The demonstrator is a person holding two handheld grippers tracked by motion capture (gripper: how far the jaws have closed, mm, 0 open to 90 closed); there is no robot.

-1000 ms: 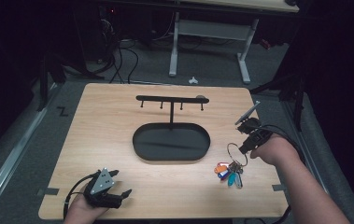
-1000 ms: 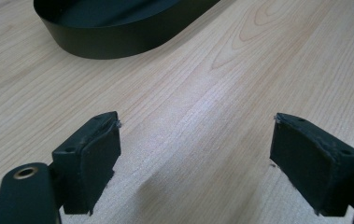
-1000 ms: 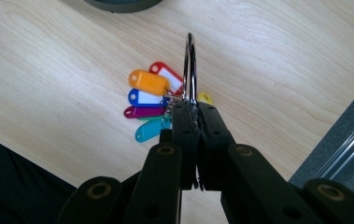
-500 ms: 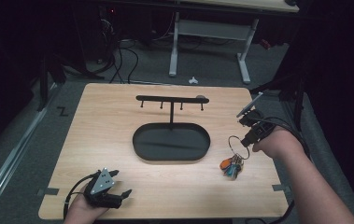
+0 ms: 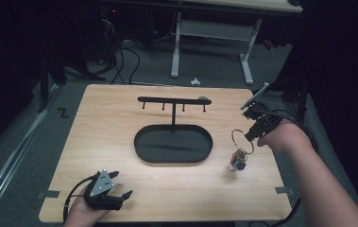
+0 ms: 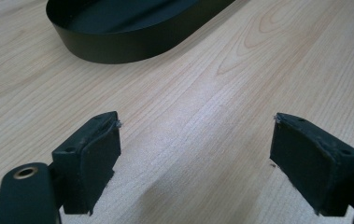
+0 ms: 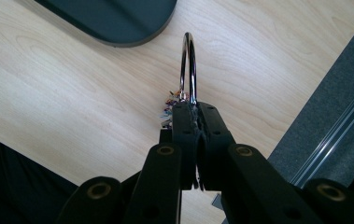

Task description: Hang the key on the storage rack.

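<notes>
A black stand with a hooked crossbar rises from an oval black tray at the table's middle. My right gripper is shut on a silver key ring, right of the tray. A bunch of coloured keys hangs from the ring above the wood. In the right gripper view the key ring stands edge-on above my right gripper, with the keys partly hidden behind the jaws. My left gripper rests open at the front left. The left gripper holds nothing, and the tray wall lies beyond it.
The wooden table ends close to the right of my right hand, with grey floor beyond. A desk frame and cables stand behind the table.
My right gripper has lifted the key ring, and the keys have risen off the table and swung left and forward. The left gripper has stayed put.
</notes>
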